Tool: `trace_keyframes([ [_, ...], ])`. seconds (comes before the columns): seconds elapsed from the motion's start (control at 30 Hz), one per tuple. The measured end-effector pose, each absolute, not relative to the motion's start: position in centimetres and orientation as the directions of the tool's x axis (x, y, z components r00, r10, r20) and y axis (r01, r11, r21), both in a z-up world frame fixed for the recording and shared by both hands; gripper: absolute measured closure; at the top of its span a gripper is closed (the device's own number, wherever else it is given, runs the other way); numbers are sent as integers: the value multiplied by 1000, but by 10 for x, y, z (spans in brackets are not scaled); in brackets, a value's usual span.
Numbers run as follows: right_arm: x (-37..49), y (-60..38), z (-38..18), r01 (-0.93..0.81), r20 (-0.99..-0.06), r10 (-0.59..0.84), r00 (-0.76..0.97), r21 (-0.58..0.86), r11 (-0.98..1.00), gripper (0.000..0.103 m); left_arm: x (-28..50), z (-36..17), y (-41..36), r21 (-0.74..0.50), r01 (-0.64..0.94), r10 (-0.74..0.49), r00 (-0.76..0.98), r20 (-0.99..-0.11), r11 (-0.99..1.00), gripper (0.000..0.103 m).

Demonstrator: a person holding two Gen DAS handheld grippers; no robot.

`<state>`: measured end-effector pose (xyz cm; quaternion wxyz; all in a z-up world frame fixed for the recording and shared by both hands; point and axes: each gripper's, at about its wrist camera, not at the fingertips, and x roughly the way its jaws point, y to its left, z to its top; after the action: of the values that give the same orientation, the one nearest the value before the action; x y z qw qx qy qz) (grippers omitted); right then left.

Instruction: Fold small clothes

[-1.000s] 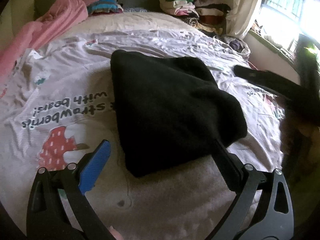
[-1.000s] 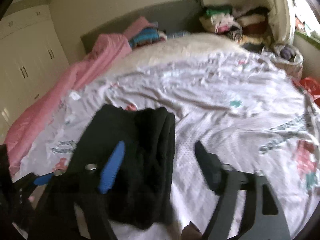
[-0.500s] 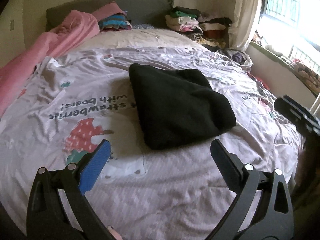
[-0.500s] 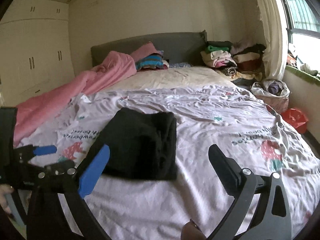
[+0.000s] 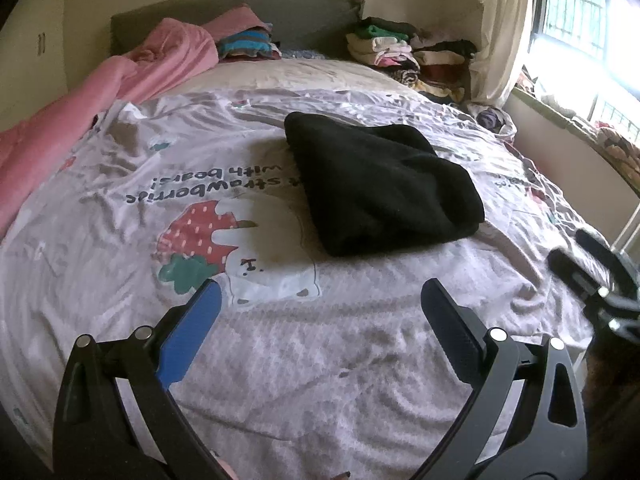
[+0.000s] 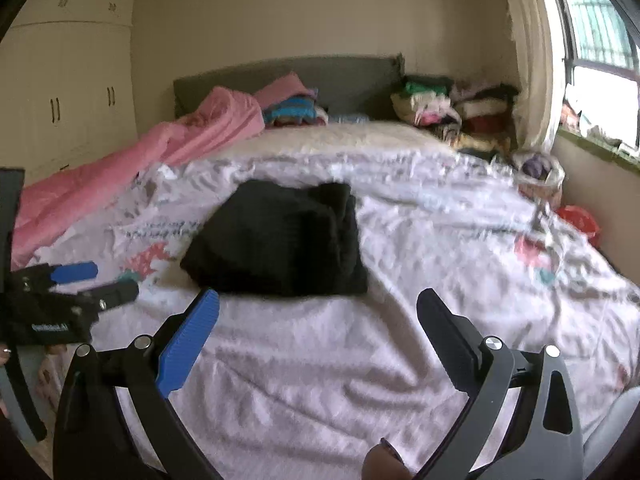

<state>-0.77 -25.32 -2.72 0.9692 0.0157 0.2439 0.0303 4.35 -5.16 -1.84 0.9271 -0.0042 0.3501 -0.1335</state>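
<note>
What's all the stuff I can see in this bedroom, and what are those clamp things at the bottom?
black garment: one, black, folded, middle of the bed
bedsheet: one, pale with strawberry print and lettering, covering the bed
pink blanket: one, pink, bunched along the bed's left side
clothes piles: several, mixed colours, stacked by the headboard
headboard: one, grey, against the wall
wardrobe: one, cream, left wall
window: one, barred, right wall
left gripper: one, black with a blue pad, jaws open, empty
right gripper: one, same build, jaws open, empty
</note>
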Motion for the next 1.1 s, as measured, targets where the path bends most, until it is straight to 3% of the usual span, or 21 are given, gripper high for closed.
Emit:
trace_keyframes([
  [0.3,-12,-249,-44,-48,-513,62,856,41,998,4,38,-19,-50,-91,232,-235,725,-647,968,10],
  [1.1,-17,-242,-47,-54,-519,75,851,54,997,4,32,-23,-46,-86,226,-226,720,-657,970,10],
])
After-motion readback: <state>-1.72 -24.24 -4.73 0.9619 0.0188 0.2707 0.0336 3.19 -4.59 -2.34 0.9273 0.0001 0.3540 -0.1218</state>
